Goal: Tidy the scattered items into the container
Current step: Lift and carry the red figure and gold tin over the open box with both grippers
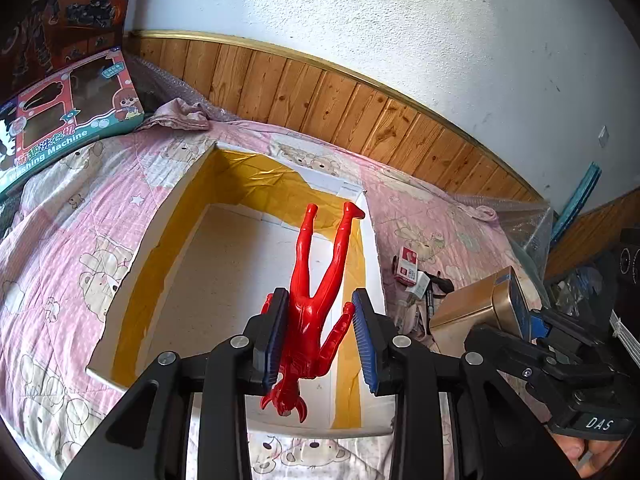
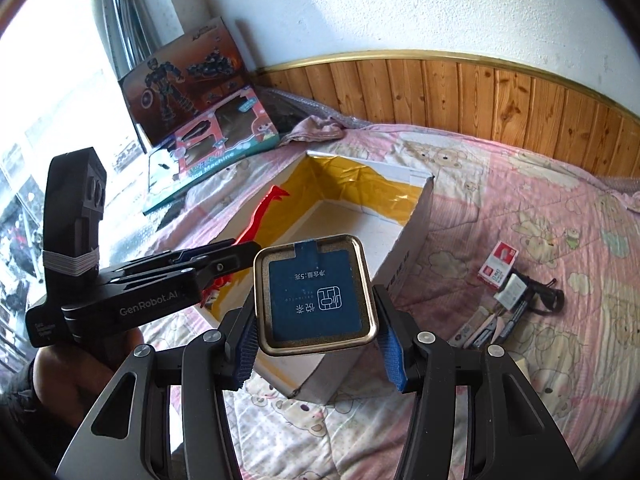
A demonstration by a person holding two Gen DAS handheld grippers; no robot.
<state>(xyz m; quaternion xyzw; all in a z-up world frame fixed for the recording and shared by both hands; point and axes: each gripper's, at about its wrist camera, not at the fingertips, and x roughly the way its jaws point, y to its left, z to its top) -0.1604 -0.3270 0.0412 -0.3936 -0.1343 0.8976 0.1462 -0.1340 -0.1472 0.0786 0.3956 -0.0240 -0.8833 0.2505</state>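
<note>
left wrist view: left gripper (image 1: pixel 320 334) clamps the red figure (image 1: pixel 316 304) at the torso, head toward the camera, legs pointing to 12 o'clock over the open box (image 1: pixel 136 264). the pad at 3 o'clock seems to bear only on the figure's arm, so the hold may be shallow; risk: the figure pivots or slips before release. the box holds nothing visible

right wrist view: right gripper (image 2: pixel 318 342) is closed on the tin (image 2: pixel 316 294), held over the near box corner. the left gripper sits at 9 o'clock, close by; risk: the tools collide over the box. small items (image 2: pixel 504 292) lie on the quilt (image 2: pixel 520 208) at 3 o'clock, not yet collected
</note>
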